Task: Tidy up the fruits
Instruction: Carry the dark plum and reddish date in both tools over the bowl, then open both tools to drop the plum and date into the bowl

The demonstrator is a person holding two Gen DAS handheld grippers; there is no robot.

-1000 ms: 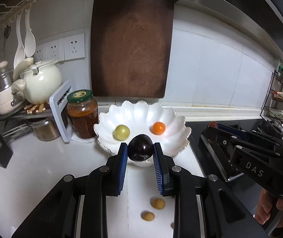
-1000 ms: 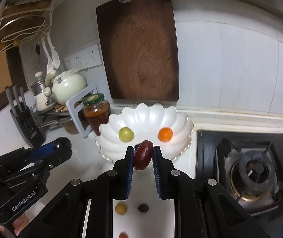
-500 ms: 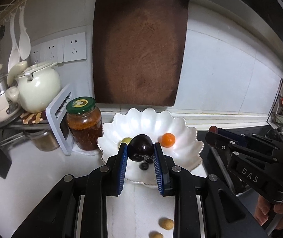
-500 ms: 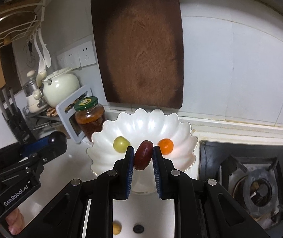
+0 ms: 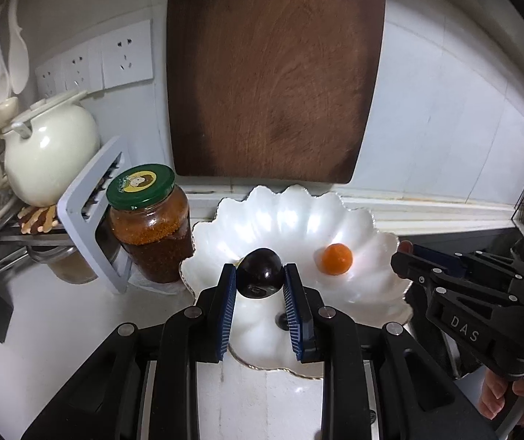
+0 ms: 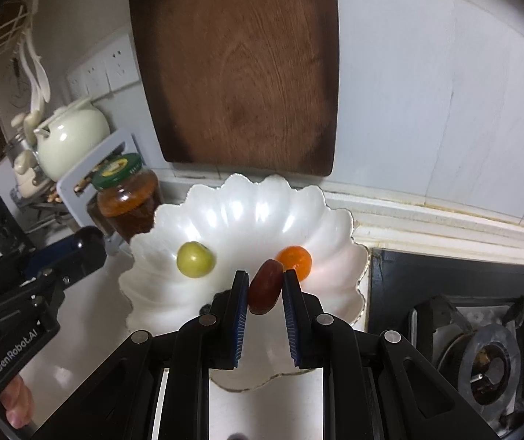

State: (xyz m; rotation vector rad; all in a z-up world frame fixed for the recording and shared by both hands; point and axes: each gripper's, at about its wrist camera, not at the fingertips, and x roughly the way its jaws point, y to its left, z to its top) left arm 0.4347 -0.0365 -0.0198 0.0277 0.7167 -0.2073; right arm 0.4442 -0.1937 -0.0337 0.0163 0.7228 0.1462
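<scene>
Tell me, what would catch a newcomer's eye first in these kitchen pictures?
Probably the white scalloped bowl on the counter, below a big dark wooden cutting board against the wall. Over it, the left gripper pinches a dark round plum and the right gripper a reddish oval fruit. A green fruit and an orange one already lie inside.

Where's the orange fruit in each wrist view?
Left wrist: orange fruit lies in the white scalloped bowl, right of centre, clear of the dark plum.
Right wrist: orange fruit just right of centre, behind the held reddish fruit.
Shared landmark: wooden cutting board behind the bowl.
</scene>
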